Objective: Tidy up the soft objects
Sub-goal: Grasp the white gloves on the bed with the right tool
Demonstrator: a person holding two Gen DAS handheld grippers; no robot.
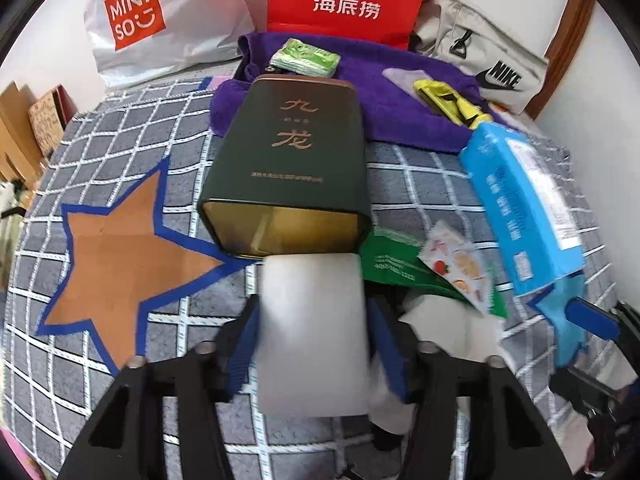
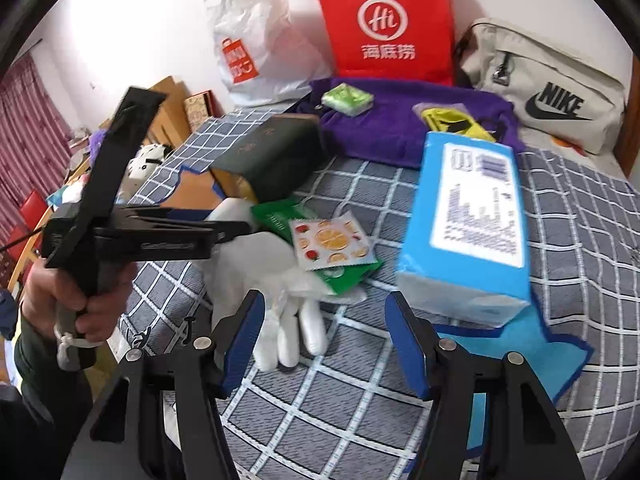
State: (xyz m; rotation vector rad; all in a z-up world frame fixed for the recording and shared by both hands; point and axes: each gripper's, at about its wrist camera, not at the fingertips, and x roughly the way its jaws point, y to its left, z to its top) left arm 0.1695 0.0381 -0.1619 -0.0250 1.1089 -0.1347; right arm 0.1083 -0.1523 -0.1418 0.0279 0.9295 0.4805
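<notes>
My left gripper (image 1: 314,320) is shut on the cuff of a white glove (image 1: 312,332), which fills the space between its blue pads just in front of a dark green tin (image 1: 288,160) lying on its side. In the right wrist view the left gripper (image 2: 236,228) holds the glove (image 2: 280,280), whose fingers hang down toward the bed. My right gripper (image 2: 324,324) is open and empty, above the checked bedspread (image 2: 320,400) just right of the glove's fingers. A blue tissue pack (image 2: 468,224) lies to its right.
A green packet (image 2: 276,216) and a fruit-print sachet (image 2: 332,242) lie beside the glove. A purple towel (image 2: 384,120) holds a green tissue pack (image 2: 347,98) and a yellow item (image 2: 452,122). A Miniso bag (image 2: 252,44), red bag (image 2: 388,20) and Nike bag (image 2: 548,84) stand against the wall.
</notes>
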